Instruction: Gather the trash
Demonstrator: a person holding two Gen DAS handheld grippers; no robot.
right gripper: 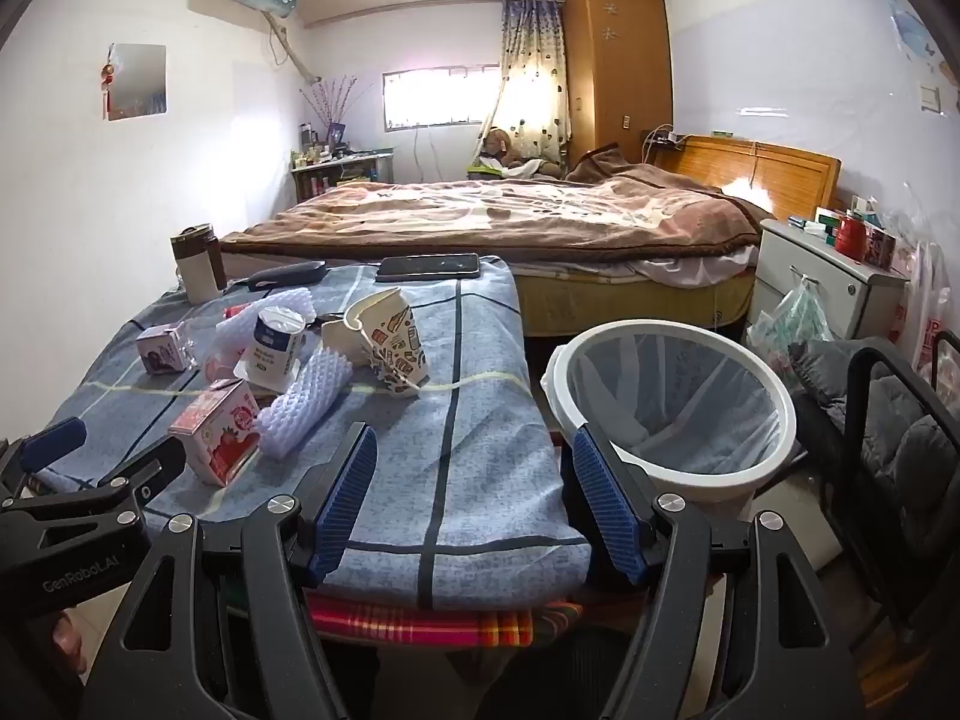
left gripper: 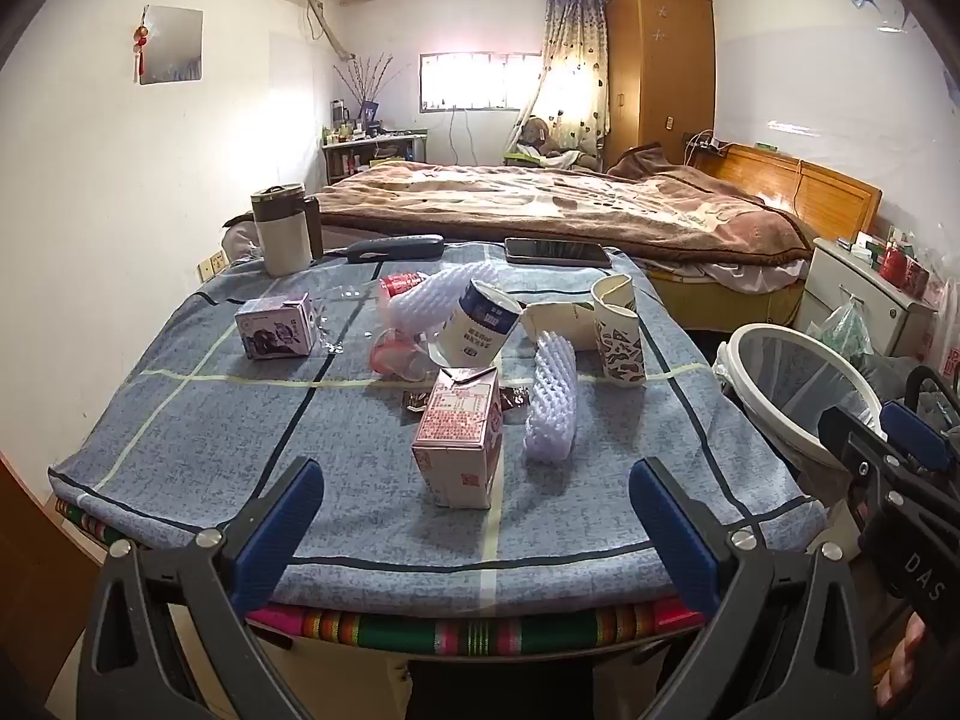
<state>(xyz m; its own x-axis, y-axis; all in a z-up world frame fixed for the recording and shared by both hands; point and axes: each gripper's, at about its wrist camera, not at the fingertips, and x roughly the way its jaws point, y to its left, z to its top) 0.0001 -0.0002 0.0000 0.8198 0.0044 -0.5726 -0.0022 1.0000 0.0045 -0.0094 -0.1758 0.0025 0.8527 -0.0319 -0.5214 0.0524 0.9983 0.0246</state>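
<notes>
Both the left gripper (left gripper: 474, 516) and the right gripper (right gripper: 471, 495) hang spread apart, holding nothing. The pink carton (left gripper: 459, 438) stands near the table's (left gripper: 180, 468) front edge; it seems light, so one finger may knock it over. The bin (right gripper: 672, 414) waits beside the right edge.

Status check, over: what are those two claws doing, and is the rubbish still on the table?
Left gripper open, empty. Right gripper open, empty. Pink carton and other trash on table; bin holds only its liner. Nothing in the way.
</notes>
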